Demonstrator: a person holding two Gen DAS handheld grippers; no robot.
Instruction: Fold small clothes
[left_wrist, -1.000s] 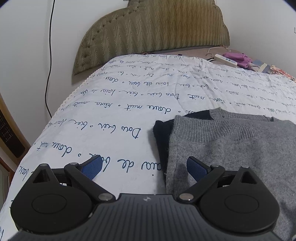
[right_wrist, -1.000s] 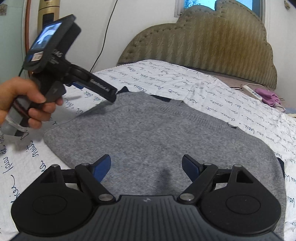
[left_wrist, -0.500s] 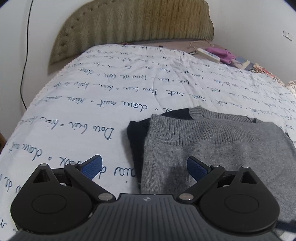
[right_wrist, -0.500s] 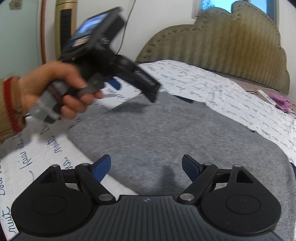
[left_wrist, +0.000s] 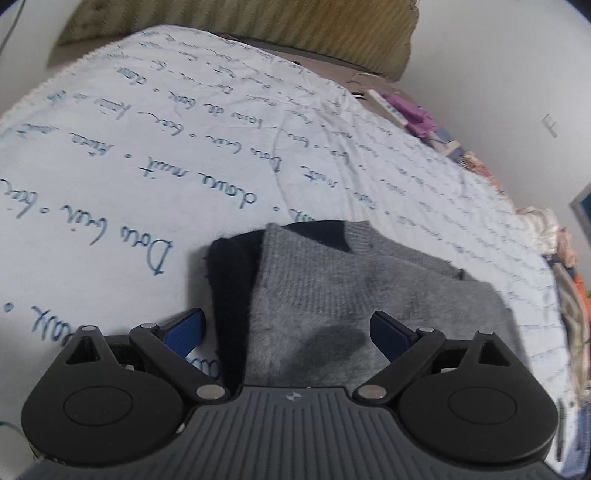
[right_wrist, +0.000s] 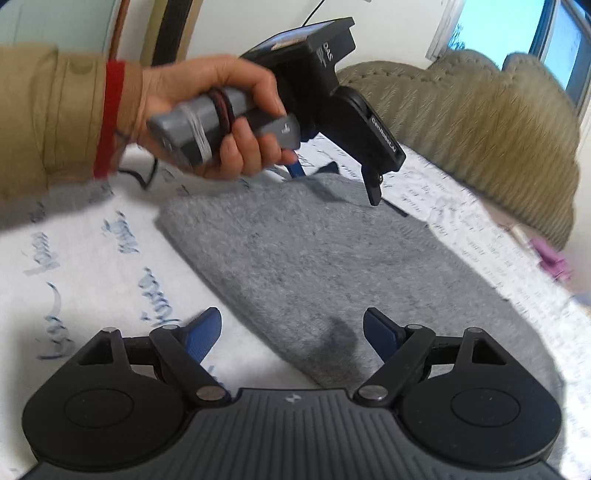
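Both my grippers have tilted down toward the grey sweater (left_wrist: 369, 295) folded on the bedspread (left_wrist: 147, 166). Left gripper (left_wrist: 288, 328) and right gripper (right_wrist: 291, 332) stand apart, empty, positioned for the next fold.

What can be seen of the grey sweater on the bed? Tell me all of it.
The grey sweater is a fuzzy knit, folded into a flat, roughly rectangular bundle on the white bedspread printed with blue handwriting. A ribbed neckline shows at its far end, with a dark navy part exposed there and along its left edge. The left gripper and right gripper hover over it with jaws open, holding nothing; whether either touches it cannot be told.
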